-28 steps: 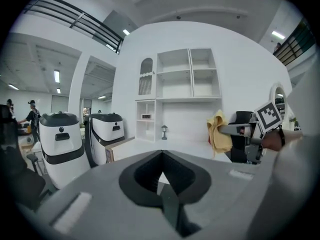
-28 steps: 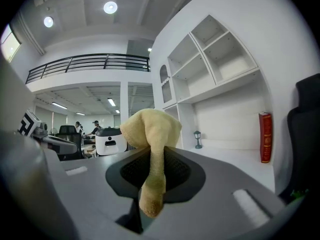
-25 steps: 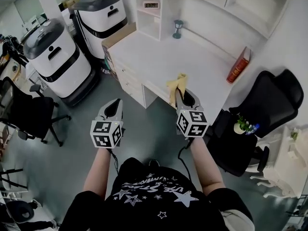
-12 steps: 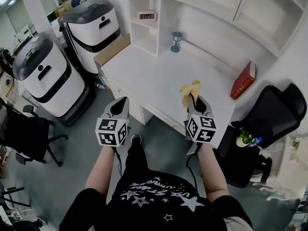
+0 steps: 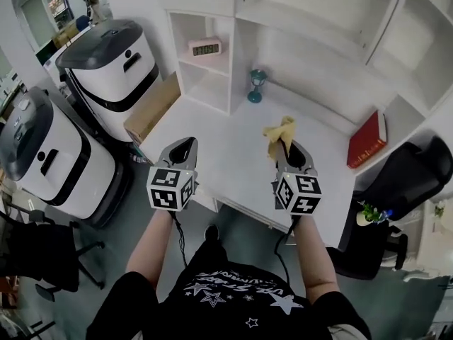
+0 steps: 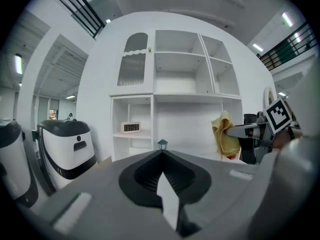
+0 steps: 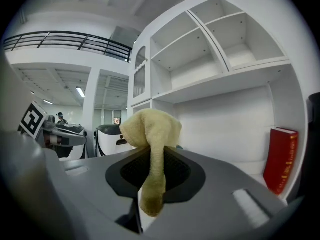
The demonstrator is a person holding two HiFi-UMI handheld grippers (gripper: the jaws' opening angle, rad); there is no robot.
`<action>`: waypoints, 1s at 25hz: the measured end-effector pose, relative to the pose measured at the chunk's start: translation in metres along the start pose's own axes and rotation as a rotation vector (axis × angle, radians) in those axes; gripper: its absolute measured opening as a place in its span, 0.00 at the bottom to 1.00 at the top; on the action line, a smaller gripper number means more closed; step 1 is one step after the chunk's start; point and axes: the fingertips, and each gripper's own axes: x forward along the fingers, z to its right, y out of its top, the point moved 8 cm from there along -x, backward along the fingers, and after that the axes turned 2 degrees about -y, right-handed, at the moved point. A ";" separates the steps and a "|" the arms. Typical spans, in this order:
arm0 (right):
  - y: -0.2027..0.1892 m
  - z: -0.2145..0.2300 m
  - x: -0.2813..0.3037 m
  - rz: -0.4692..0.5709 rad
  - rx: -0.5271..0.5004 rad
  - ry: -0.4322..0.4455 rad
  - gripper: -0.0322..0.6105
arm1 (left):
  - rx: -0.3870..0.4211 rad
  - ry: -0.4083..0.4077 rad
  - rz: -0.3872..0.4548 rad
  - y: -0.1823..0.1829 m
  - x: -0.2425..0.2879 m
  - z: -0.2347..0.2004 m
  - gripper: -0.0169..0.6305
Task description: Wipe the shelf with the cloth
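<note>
A yellow cloth (image 5: 279,134) (image 7: 151,149) sticks out of my right gripper (image 5: 287,149), which is shut on it and held above the white desk (image 5: 212,140). The white shelf unit (image 5: 297,27) (image 7: 220,49) (image 6: 180,89) rises behind the desk. My left gripper (image 5: 181,151) hovers over the desk's near left part, shut with nothing in it. In the left gripper view the cloth (image 6: 224,134) hangs at the right in front of the shelves.
A digital clock (image 5: 203,47) sits in the left cubby, a small teal lantern (image 5: 256,85) on the desk's back, a red book (image 5: 368,139) leaning at the right. Two white bins (image 5: 113,59) and a cardboard box (image 5: 152,106) stand left; a black chair (image 5: 410,183) right.
I have stepped closer to the desk; both grippers now hover over its surface instead of the floor. The cloth stays in the right gripper.
</note>
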 end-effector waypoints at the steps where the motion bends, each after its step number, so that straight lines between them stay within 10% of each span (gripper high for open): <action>1: 0.008 -0.003 0.011 0.003 -0.002 -0.003 0.18 | 0.011 -0.013 0.003 0.007 0.012 -0.010 0.03; 25: 0.277 -0.027 0.160 0.242 -0.038 0.026 0.18 | 0.125 -0.285 0.197 0.219 0.172 -0.116 0.03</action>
